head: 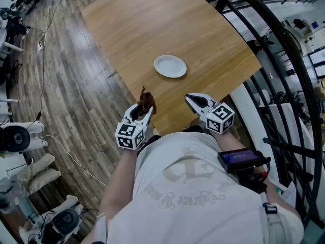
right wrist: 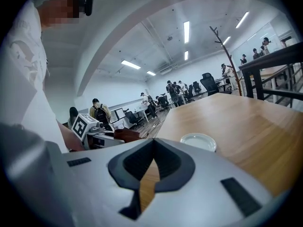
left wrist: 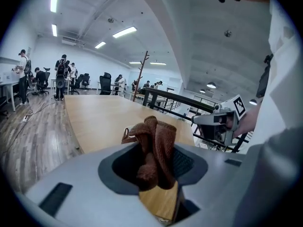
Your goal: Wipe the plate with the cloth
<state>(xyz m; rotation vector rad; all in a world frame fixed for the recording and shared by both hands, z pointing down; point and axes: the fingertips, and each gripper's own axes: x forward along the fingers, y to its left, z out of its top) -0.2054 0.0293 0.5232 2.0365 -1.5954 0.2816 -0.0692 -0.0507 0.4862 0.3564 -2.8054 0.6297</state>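
Observation:
A small white plate [head: 170, 66] lies on the wooden table [head: 152, 19], a little beyond both grippers. My left gripper [head: 146, 112] hovers at the table's near edge, shut on a bunched brown cloth [head: 147, 100] that sticks up from its jaws. In the left gripper view the cloth [left wrist: 158, 143] fills the gap between the jaws. My right gripper [head: 192, 101] is held level with the left one, shut, with nothing in it. In the right gripper view the plate [right wrist: 198, 141] lies just ahead to the right, and the cloth [right wrist: 126, 135] shows at the left.
A black metal railing [head: 264, 44] curves along the table's right side. Wood-plank floor [head: 66, 85] lies to the left, with cables and white equipment [head: 20, 136] on it. Desks, chairs and standing people [left wrist: 61, 77] are far off across the room.

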